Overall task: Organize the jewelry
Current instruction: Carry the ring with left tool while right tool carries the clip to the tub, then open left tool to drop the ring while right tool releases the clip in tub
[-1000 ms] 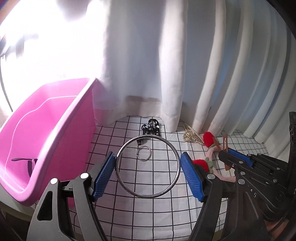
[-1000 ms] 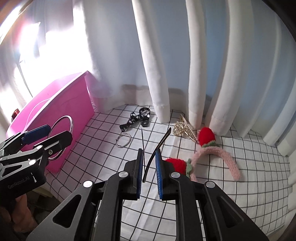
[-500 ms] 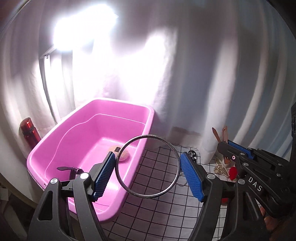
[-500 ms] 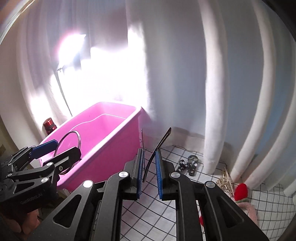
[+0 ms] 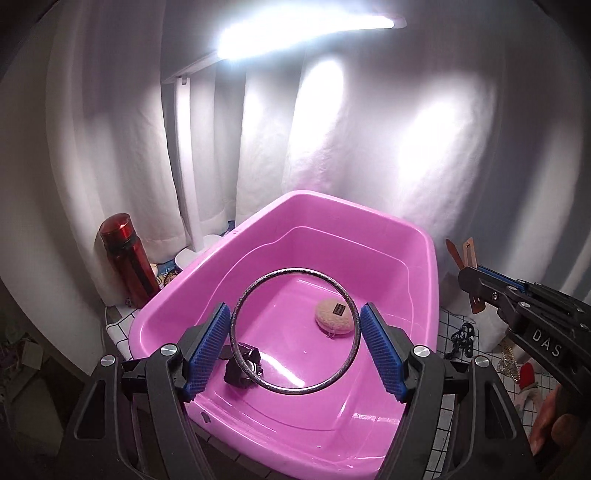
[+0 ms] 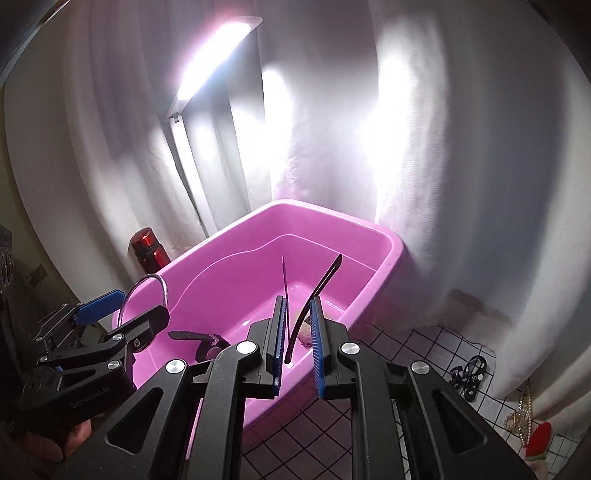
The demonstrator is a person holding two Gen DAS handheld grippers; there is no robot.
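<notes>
White curtains hang behind everything, lit by a bright lamp bar [image 5: 310, 29] at the top of the frame, and a checked cloth [image 6: 424, 354] covers the surface at the lower right. A pink tub [image 5: 369, 214] fills the middle of both views; it looks like the collecting place for the jewelry.

In the left wrist view the left gripper [image 5: 295, 341] holds a large metal ring [image 5: 354, 314] across its width, the blue pads pressing on opposite sides so the hoop stands open between them. It hangs over the tub's near half, which suggests it is placed there to be dropped inside. On the tub floor below lie a round beige puff [image 5: 334, 317] and a small black piece [image 5: 243, 371] at the lower left of the hoop.

The right gripper [image 6: 297, 321] sits at the lower centre of its own view, jaws narrowed on a thin dark curved hair clip [image 6: 317, 291] whose two prongs stick up and fork apart above the pads. It is poised at the tub's near rim, probably for the same drop.

Still on the cloth at the lower right edge lie a black chain piece [image 6: 467, 373], a pearl strand [image 6: 522, 413] and a red-tipped headband [image 6: 539, 443], well apart from the tub, so more remains to be gathered. A red bottle [image 5: 127, 254] stands at the tub's left.
</notes>
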